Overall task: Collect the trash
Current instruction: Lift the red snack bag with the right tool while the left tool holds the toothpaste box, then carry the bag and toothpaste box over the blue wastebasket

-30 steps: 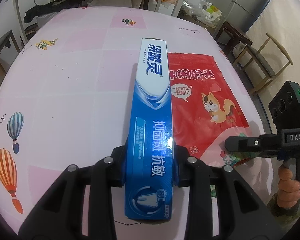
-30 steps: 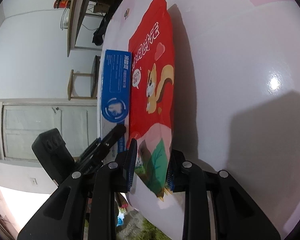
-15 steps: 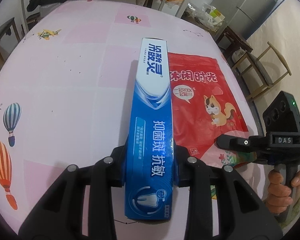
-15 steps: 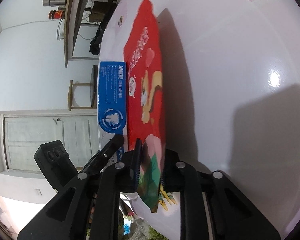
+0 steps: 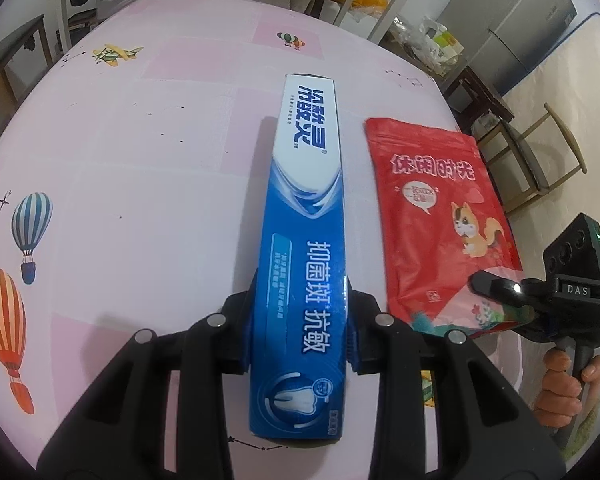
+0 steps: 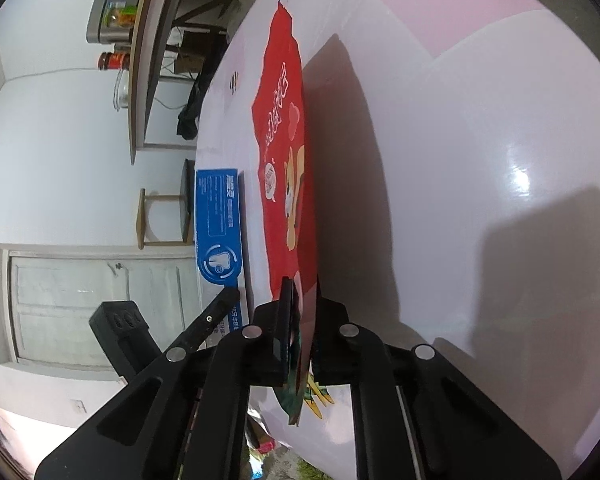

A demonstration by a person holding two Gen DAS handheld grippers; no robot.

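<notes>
Left wrist view looks steeply down along its fingers, close over the pink table (image 5: pixel 140 168). Right wrist view sits rolled sideways, low at the table's edge. Both share the toothpaste box (image 5: pixel 306 240) and red bag (image 6: pixel 288 168).

Left of the toothpaste box (image 5: pixel 304 248) the pink table (image 5: pixel 140 184) lies open. The red snack bag (image 5: pixel 440 220) crowds its right side; chairs (image 5: pixel 540 152), seemingly close, hem that edge.

The right gripper (image 6: pixel 300 320) has just been closing its jaws and now pinches the near end of the red snack bag (image 6: pixel 290 152), which stretches away over the table (image 6: pixel 460 160). Left of it, the left gripper (image 6: pixel 224 304) holds a blue toothpaste box (image 6: pixel 218 224).
</notes>
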